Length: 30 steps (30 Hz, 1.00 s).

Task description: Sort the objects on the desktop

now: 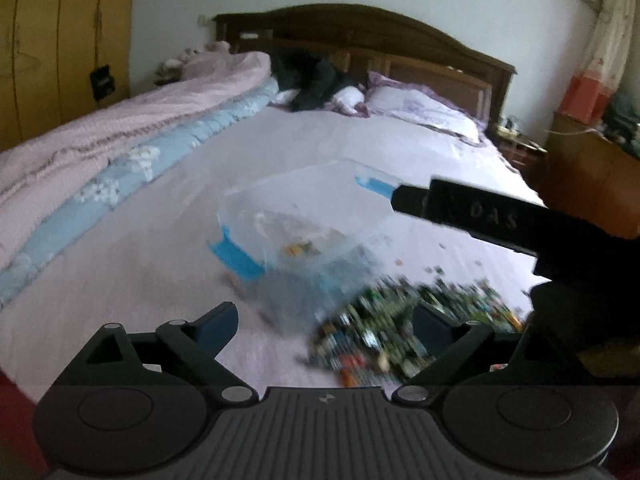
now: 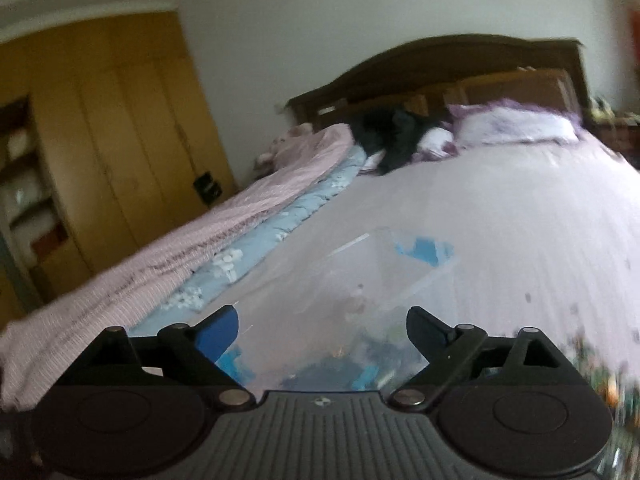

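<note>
A clear plastic box [image 1: 296, 224] with blue latches sits on the pale bed sheet, blurred, with a few small pieces on its bottom. A heap of small green and orange pieces [image 1: 420, 320] lies on the sheet just right of the box. My left gripper [image 1: 324, 320] is open just short of the box and the heap, holding nothing. The black housing of the right tool [image 1: 492, 220] reaches in from the right to the box's far blue latch [image 1: 374, 184]. In the right wrist view my right gripper [image 2: 322, 328] is open, and the box [image 2: 360, 280] lies just ahead between its fingers.
Rolled pink and blue quilts [image 1: 120, 148] run along the bed's left side. Pillows [image 1: 420, 108] and dark clothing [image 1: 316, 80] lie by the wooden headboard [image 1: 400, 40]. A yellow wardrobe [image 2: 100, 140] stands left and a wooden cabinet [image 1: 592, 168] right. Stray pieces [image 1: 436, 268] dot the sheet.
</note>
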Tool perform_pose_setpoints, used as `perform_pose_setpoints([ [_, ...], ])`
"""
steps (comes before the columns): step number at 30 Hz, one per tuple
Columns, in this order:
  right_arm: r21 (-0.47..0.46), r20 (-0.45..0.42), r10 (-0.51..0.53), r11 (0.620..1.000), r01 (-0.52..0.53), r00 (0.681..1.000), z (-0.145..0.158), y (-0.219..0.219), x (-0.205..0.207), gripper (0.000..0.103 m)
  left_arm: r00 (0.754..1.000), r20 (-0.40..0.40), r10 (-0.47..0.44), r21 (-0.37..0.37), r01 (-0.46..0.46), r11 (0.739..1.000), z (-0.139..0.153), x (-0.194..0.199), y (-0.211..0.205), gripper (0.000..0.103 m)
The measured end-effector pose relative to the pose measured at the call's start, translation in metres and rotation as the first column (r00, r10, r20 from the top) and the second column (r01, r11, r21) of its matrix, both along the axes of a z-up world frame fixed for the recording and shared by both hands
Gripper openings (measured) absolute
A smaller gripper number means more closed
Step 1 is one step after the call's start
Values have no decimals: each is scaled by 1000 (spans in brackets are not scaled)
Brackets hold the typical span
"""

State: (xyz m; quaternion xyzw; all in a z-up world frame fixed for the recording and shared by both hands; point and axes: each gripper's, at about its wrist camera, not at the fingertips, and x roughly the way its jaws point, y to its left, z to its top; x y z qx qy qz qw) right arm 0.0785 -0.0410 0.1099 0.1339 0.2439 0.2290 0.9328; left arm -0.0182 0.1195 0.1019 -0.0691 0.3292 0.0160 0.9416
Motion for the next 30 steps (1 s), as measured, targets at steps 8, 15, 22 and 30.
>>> perform_pose_setpoints([
  [8, -172, -93, -148, 976, 131, 985, -35, 8, -26, 97, 980, 7, -196, 77, 195, 978, -14, -17, -6, 101],
  [15, -326, -152, -285, 918, 225, 946, -65, 14, -49, 97, 943, -63, -327, 77, 331, 941, -60, 9, 40, 102],
  [22, -415, -320, -358, 885, 210, 877, -95, 76, -5, 95, 899, -84, -431, 53, 436, 899, -70, 26, 85, 102],
  [30, -396, -429, -498, 854, 339, 753, -48, 69, -14, 96, 883, -160, -442, -96, 431, 897, 3, 58, 125, 102],
])
